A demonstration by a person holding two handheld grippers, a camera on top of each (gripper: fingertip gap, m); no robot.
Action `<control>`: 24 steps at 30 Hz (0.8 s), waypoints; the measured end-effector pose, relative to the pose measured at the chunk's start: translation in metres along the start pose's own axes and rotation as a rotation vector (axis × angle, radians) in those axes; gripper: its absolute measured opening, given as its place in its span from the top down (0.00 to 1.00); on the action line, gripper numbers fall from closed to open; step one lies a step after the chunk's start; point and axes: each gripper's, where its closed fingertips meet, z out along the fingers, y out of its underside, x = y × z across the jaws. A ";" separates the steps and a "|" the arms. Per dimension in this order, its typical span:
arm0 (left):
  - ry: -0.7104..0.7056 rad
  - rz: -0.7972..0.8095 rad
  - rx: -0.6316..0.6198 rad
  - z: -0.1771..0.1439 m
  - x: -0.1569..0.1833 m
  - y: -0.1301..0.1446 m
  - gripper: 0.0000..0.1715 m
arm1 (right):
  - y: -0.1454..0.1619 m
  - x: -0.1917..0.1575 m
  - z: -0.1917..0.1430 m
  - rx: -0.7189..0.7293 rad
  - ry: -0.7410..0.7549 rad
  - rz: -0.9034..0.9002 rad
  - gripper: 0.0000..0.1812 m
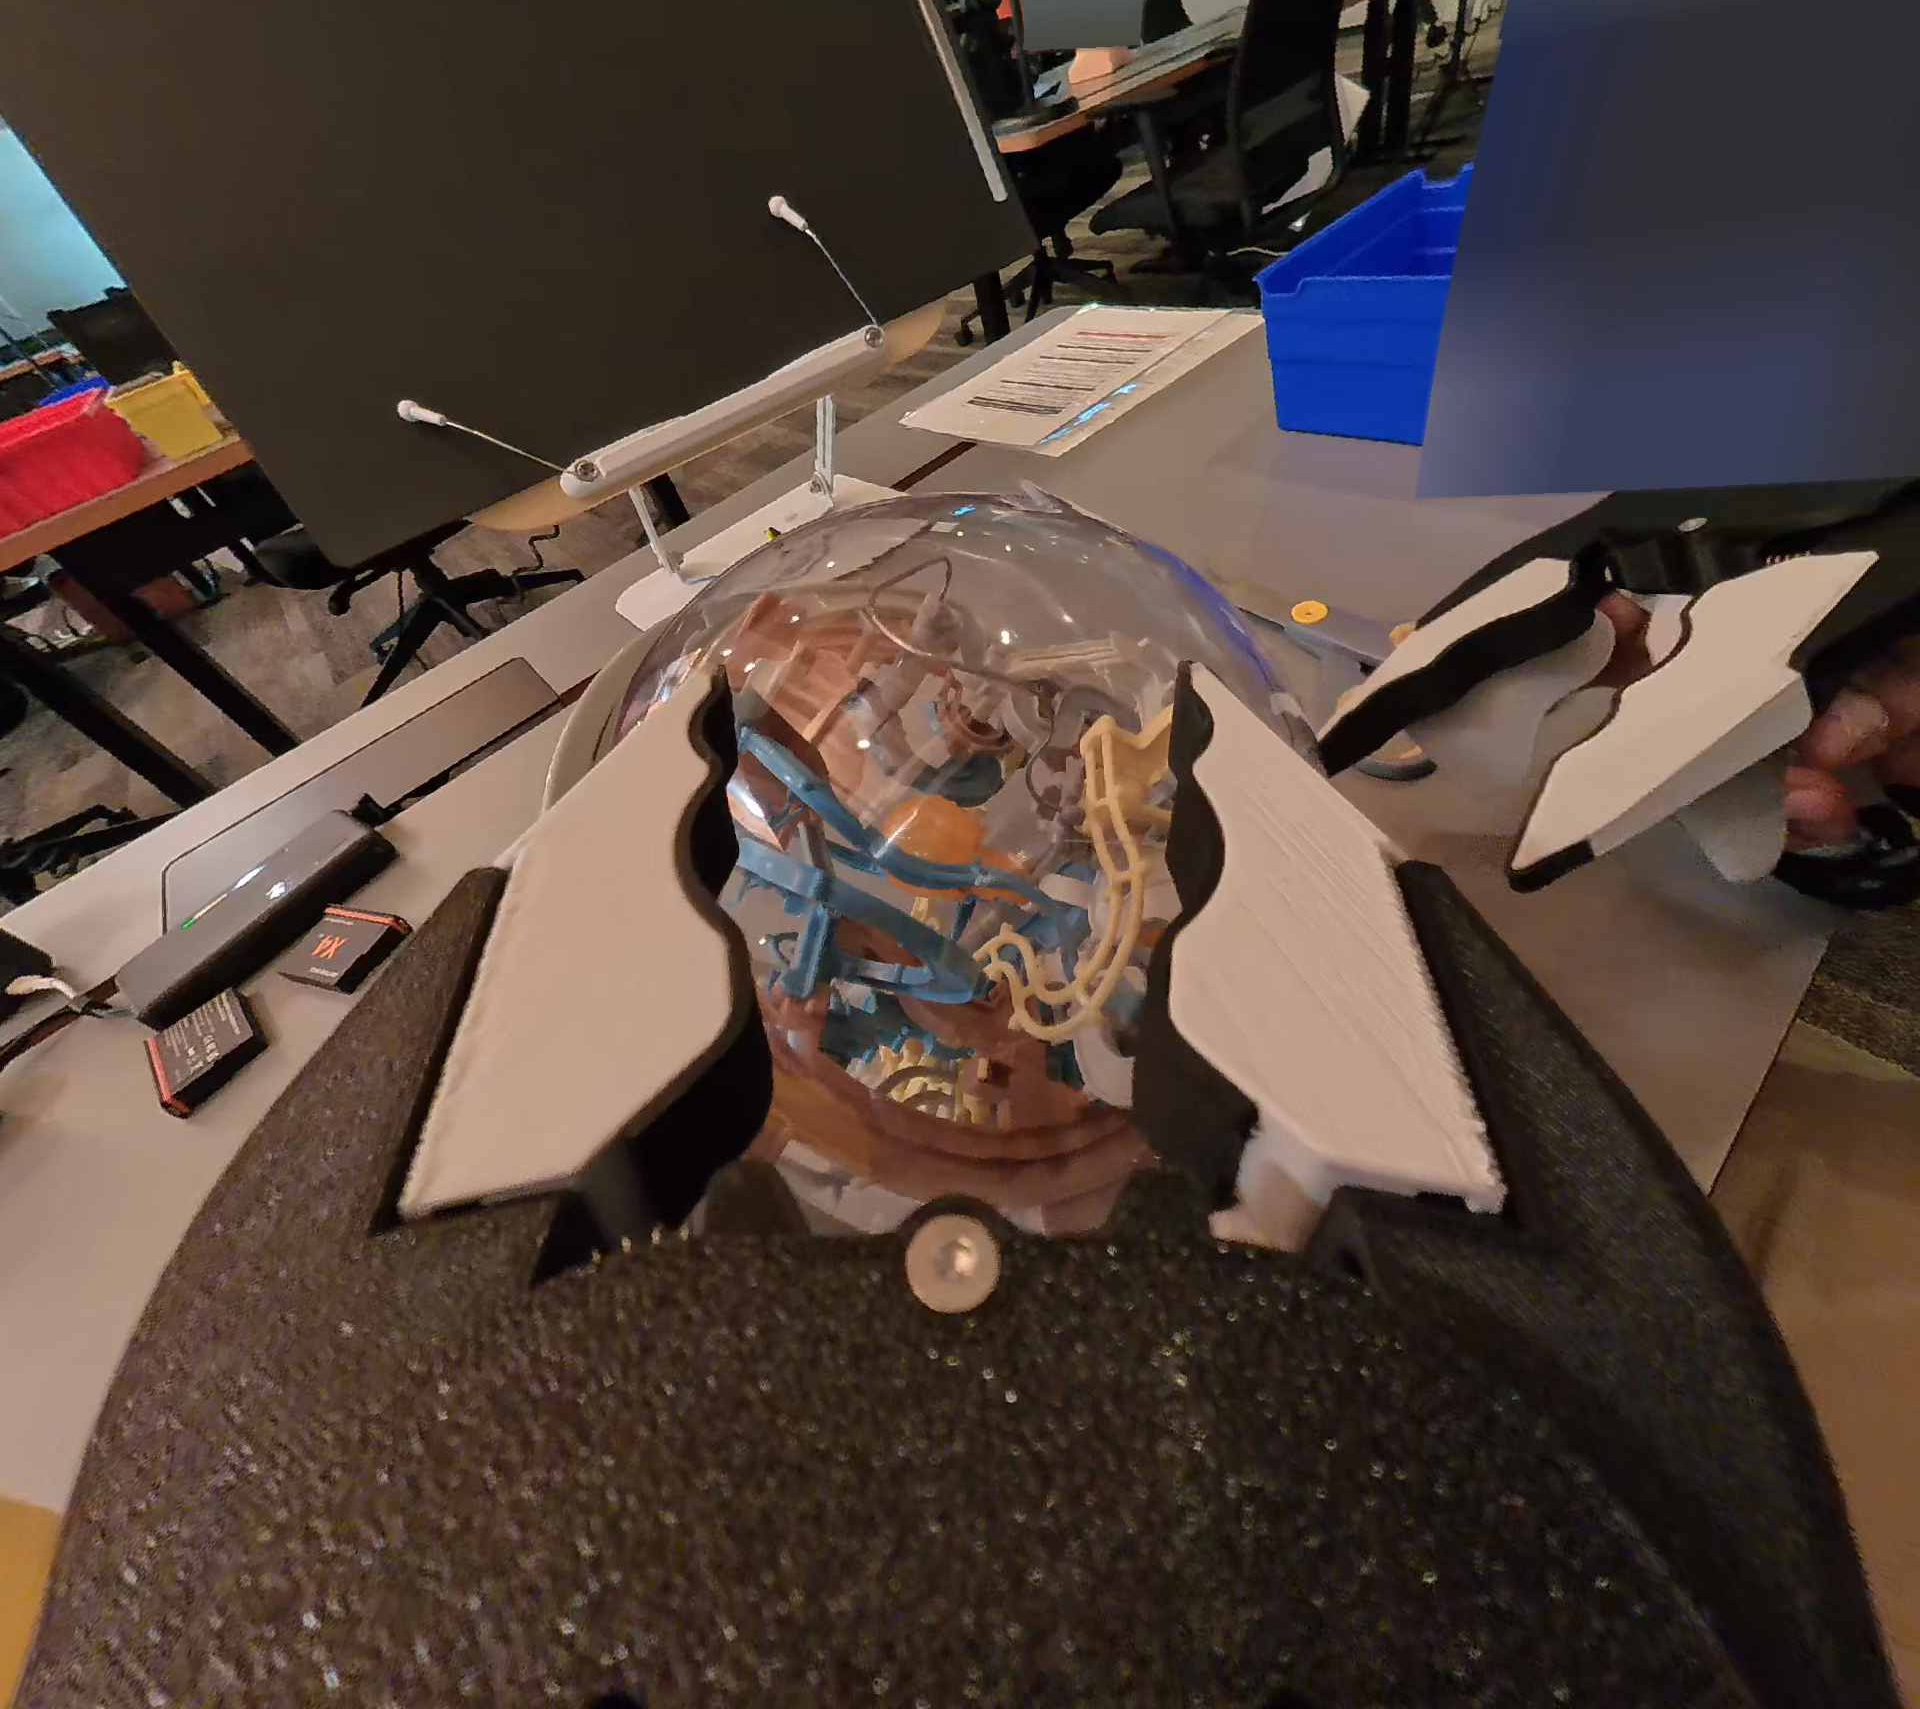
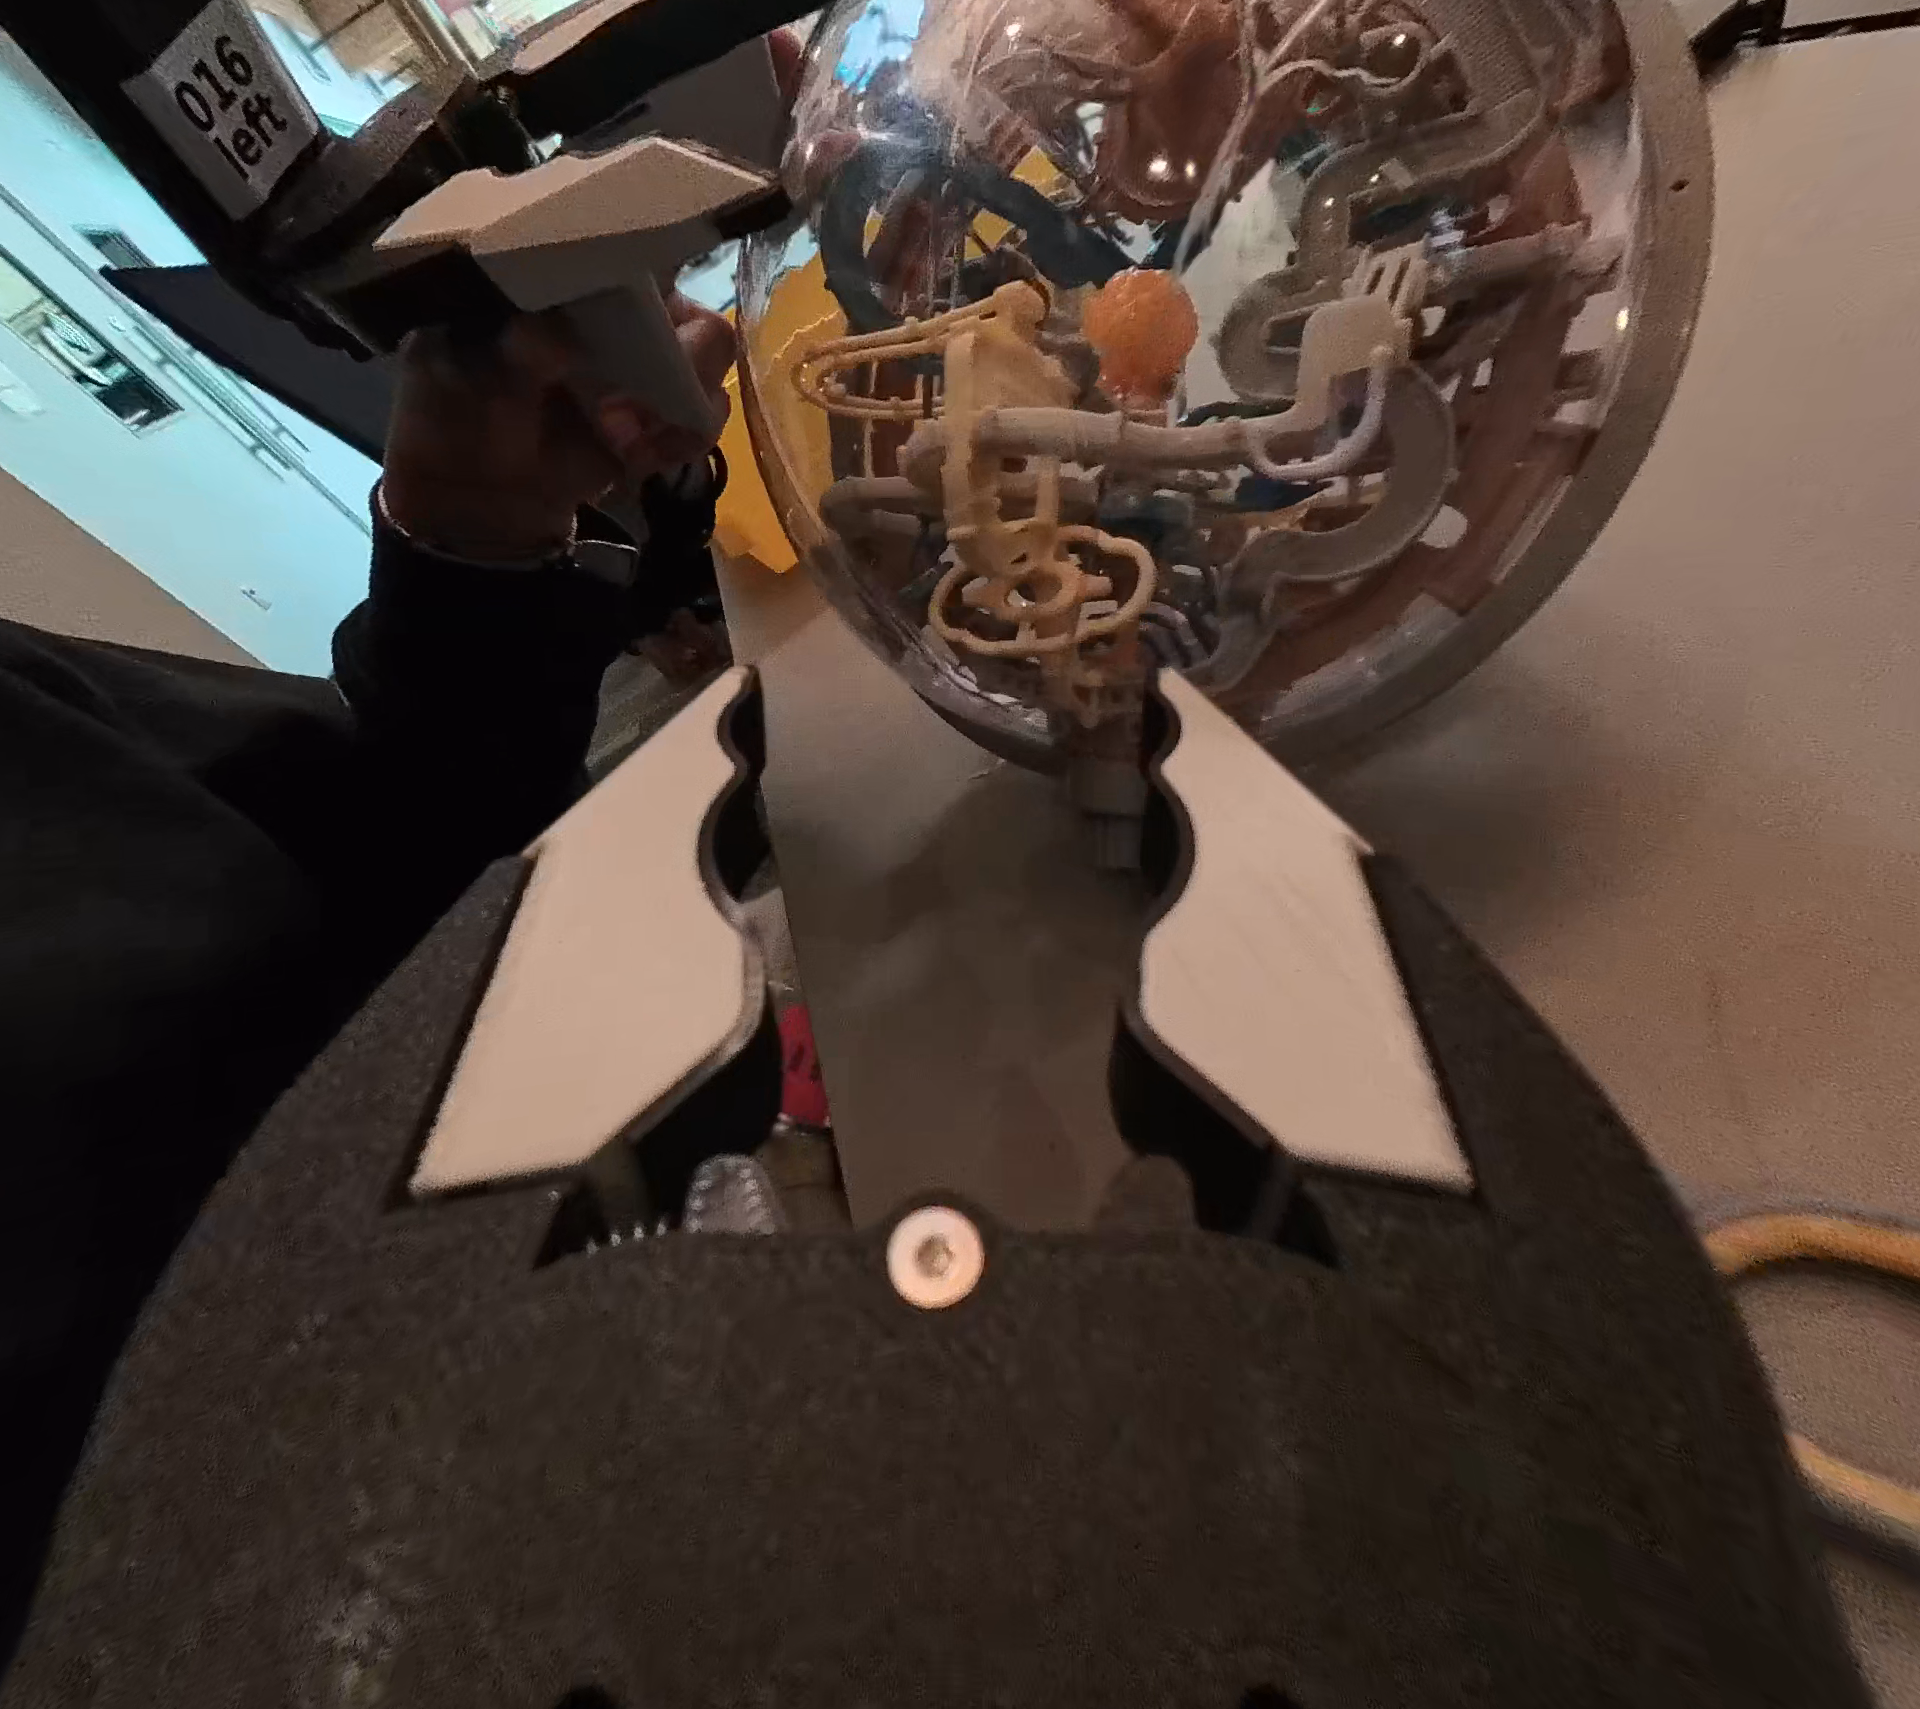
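Observation:
A clear plastic ball (image 1: pixel 935 828) with brown, blue, cream and orange maze tracks inside rests on the grey table (image 1: pixel 1299 496), its grey ring tilted. My left gripper (image 1: pixel 951 693) is open, its white fingers straddling the near side of the ball and the tips against the shell. In the right wrist view the ball (image 2: pixel 1195 309) fills the top, and the left gripper (image 2: pixel 800 70) touches its upper left side. My right gripper (image 2: pixel 951 693) is open and empty, low over the table, with its tips just short of the ball's underside. It also shows in the left wrist view (image 1: pixel 1423 807), right of the ball.
A white stand with two thin rods (image 1: pixel 727 433) and a large black panel (image 1: pixel 468 153) stand behind the ball. A blue bin (image 1: pixel 1361 329) and a printed sheet (image 1: pixel 1091 381) lie at the far right. Small batteries (image 1: pixel 208 1046) and a grey box (image 1: pixel 260 890) lie left. A yellow cord (image 2: pixel 1818 1275) lies right.

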 end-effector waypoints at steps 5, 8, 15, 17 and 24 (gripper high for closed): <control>0.004 -0.003 -0.005 0.000 0.002 -0.001 0.53 | 0.016 -0.009 0.001 -0.125 -0.028 0.034 0.61; 0.001 0.006 -0.009 0.000 0.004 -0.001 0.53 | 0.025 -0.013 0.005 -0.189 -0.032 0.021 0.61; -0.026 0.032 -0.050 -0.002 0.002 0.002 0.53 | 0.014 -0.012 0.015 -0.106 -0.052 0.130 0.60; -0.029 0.042 -0.067 -0.003 0.002 0.003 0.53 | 0.015 -0.014 0.016 -0.114 -0.047 0.135 0.59; -0.063 0.067 -0.104 -0.003 0.005 0.003 0.53 | 0.010 -0.017 0.013 -0.097 -0.068 0.213 0.55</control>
